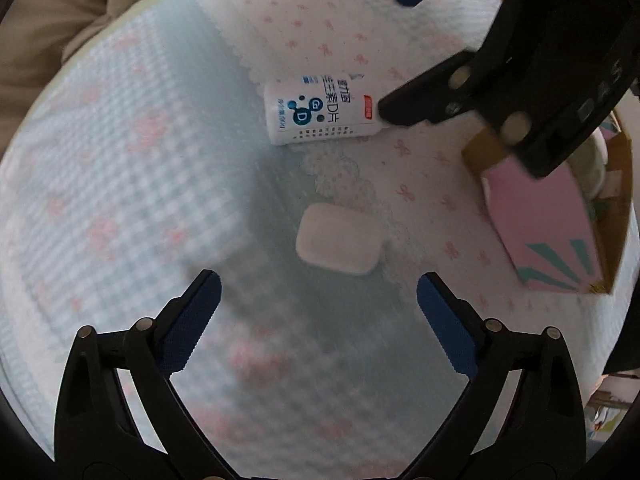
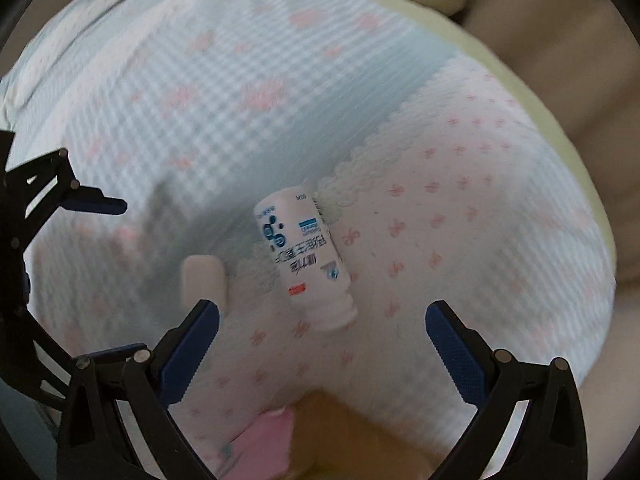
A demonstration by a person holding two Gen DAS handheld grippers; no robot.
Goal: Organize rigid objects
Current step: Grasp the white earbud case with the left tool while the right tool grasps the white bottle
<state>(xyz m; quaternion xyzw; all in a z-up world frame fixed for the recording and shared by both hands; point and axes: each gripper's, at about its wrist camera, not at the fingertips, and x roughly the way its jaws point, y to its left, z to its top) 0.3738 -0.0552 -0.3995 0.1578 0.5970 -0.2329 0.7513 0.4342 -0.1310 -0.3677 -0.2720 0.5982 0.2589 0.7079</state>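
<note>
Both jaws are spread and hold nothing. The white bottle (image 2: 306,258) lies on its side ahead of the right gripper (image 2: 322,336), between its fingers; the white case (image 1: 339,239) lies just ahead of the left gripper (image 1: 318,300). On soft bedding the round bottle may roll away when it is pinched.

Both hand-held grippers (left (image 1: 318,292), right (image 2: 322,322)) gape wide, empty.

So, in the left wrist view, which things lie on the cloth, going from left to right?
White bottle → white case → pink box. The bottle and case overlap sideways; the bottle starts further left.
</note>
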